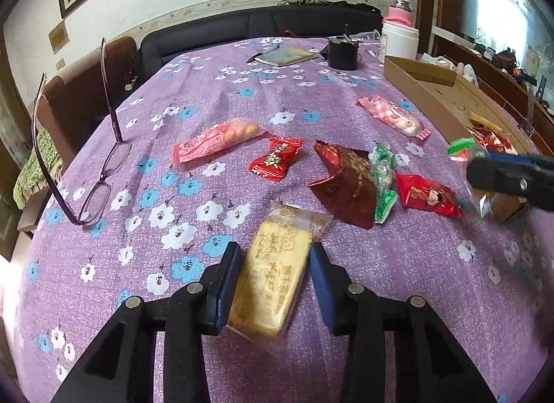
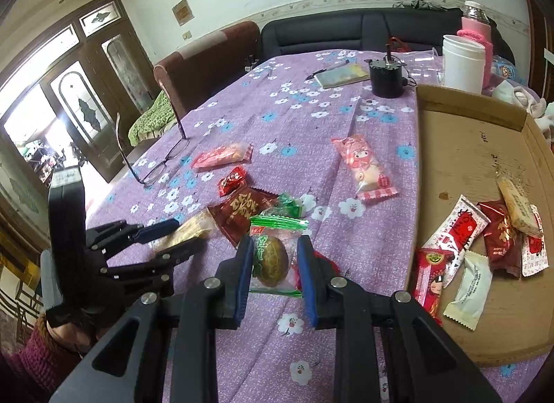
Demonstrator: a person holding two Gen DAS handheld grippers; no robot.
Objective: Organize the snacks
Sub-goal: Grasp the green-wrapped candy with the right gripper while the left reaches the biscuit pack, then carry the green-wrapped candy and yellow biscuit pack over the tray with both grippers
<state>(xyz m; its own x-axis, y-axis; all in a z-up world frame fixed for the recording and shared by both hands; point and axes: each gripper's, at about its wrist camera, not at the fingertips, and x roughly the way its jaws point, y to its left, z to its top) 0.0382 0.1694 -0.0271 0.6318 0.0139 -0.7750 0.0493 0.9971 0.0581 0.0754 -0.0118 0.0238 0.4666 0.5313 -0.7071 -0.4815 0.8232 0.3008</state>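
Note:
A yellow biscuit packet (image 1: 273,278) lies slantwise between the blue pads of my left gripper (image 1: 275,254), which is shut on it low over the purple flowered cloth (image 1: 207,91). My right gripper (image 2: 275,242) is shut on a clear green-edged packet with a brown-green olive (image 2: 271,259), held off the table beside the cardboard tray (image 2: 467,160). The tray holds several wrapped snacks (image 2: 484,240). Loose on the cloth are a long pink packet (image 1: 221,140), a small red candy (image 1: 275,162), a dark red packet (image 1: 346,181), a green candy (image 1: 382,174), a red packet (image 1: 427,195) and a pink checked packet (image 1: 394,115).
Folded-out glasses (image 1: 100,178) stand at the left of the table. At the far end are a notebook with a pen (image 1: 287,55), a black cylinder (image 1: 342,53) and a white jar (image 1: 400,39). A dark sofa (image 1: 259,25) runs behind. A maroon sleeve (image 2: 34,351) shows low left.

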